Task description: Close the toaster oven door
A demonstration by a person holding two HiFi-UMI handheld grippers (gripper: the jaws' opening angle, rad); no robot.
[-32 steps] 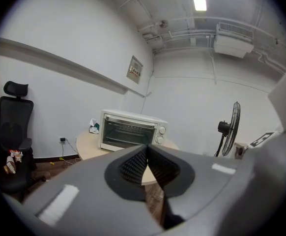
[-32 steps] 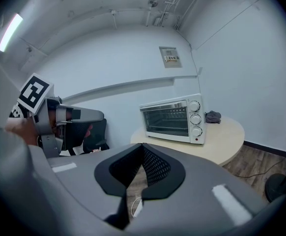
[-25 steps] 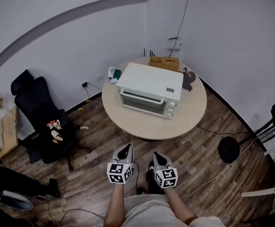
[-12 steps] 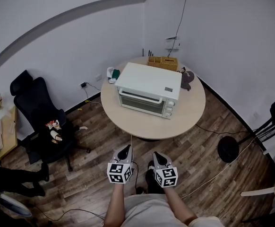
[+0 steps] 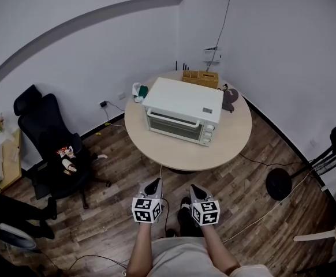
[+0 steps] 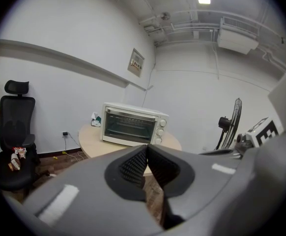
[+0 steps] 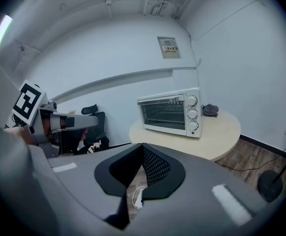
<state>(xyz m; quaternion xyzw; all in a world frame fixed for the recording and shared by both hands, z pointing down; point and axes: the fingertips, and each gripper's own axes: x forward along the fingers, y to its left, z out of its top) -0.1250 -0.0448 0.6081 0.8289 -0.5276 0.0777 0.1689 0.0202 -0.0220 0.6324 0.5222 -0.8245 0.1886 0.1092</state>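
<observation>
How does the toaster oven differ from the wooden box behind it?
The toaster oven is white and large; the wooden box is tan and much smaller, at the far edge. The toaster oven has a shut glass door; the wooden box is open-topped. Both sit on the round table.

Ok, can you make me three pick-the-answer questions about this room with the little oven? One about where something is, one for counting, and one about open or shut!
1. Where is the toaster oven?
A. on the round table
B. on a kitchen counter
C. inside a cupboard

2. How many knobs are on its front?
A. one
B. three
C. six

3. How is its door?
A. shut
B. hanging wide open
C. taken off

Answers:
1 A, it stands on the tabletop.
2 B, three sit in a column to the right of the door.
3 A, the glass door stands flush with the front.
</observation>
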